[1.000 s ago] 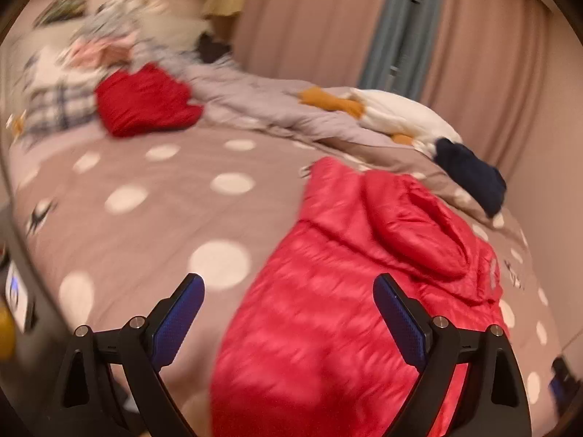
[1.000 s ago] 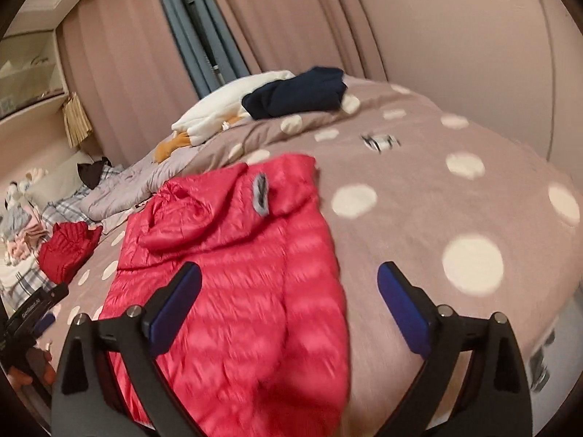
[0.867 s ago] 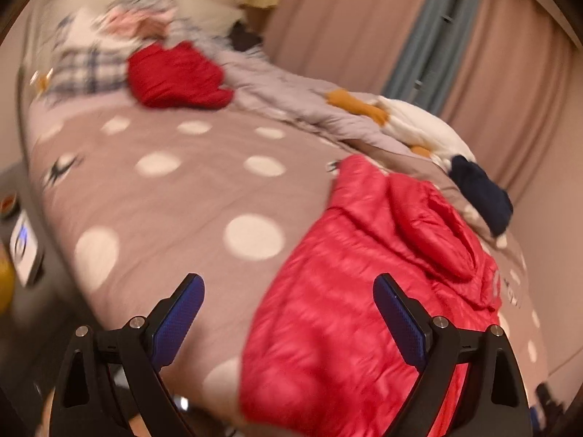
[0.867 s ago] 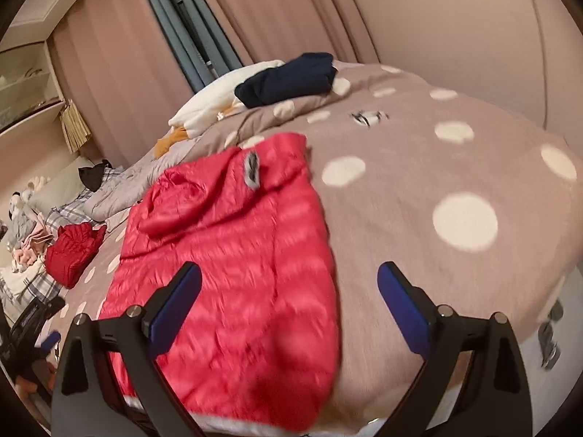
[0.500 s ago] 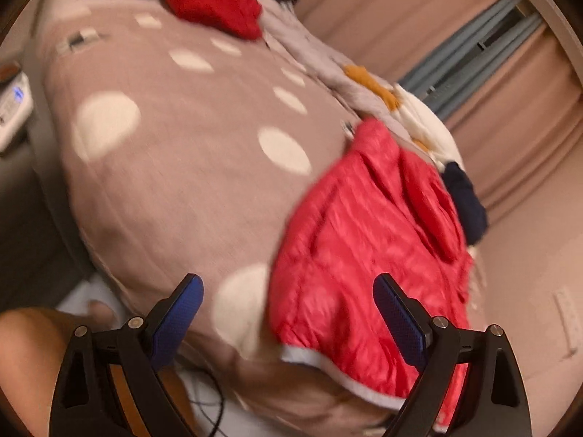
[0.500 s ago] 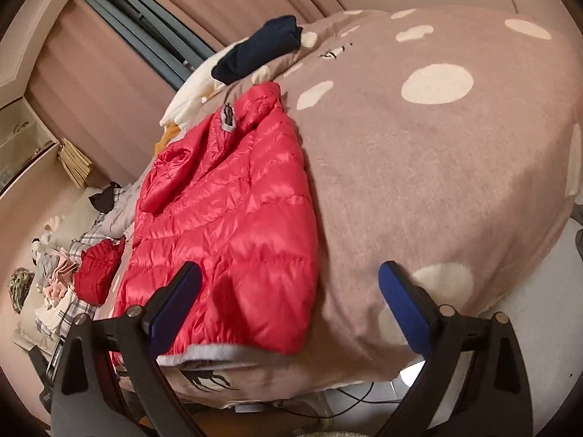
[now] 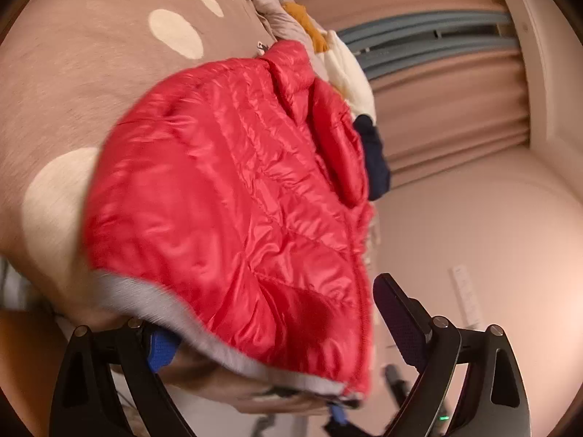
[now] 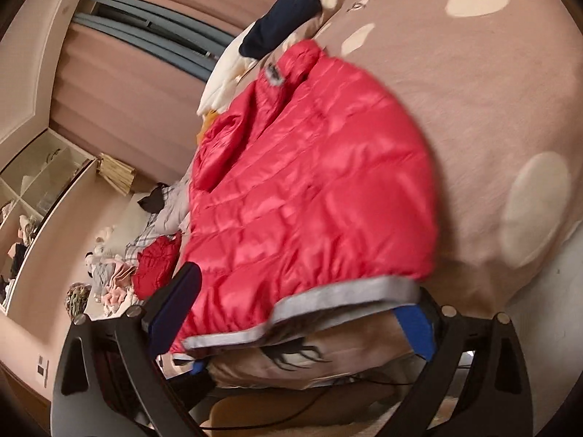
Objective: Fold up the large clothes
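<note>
Tools lowered to jacket [image 7: 226, 189] hem, navy garment [image 7: 375, 160] beyond

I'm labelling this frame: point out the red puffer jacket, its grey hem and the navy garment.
red puffer jacket [image 7: 233, 182], left wrist view, quilted back panel.
grey hem [image 8: 349, 293], right wrist view, band along bottom edge.
navy garment [image 8: 280, 18], right wrist view, its middle.

Jacket [image 7: 237, 189]: bright red, quilted, with a grey hem band [image 8: 328, 298]. Bedspread [image 8: 473, 91]: tan-brown with large cream dots. Curtains [image 7: 448, 109]: dusty pink, with a grey-blue strip [image 7: 419, 36] between them. Garments behind the jacket: navy [image 8: 280, 18], cream [image 7: 346, 69], mustard [image 7: 309, 29]. Finger pads [image 8: 415, 327]: blue on black frames.
</note>
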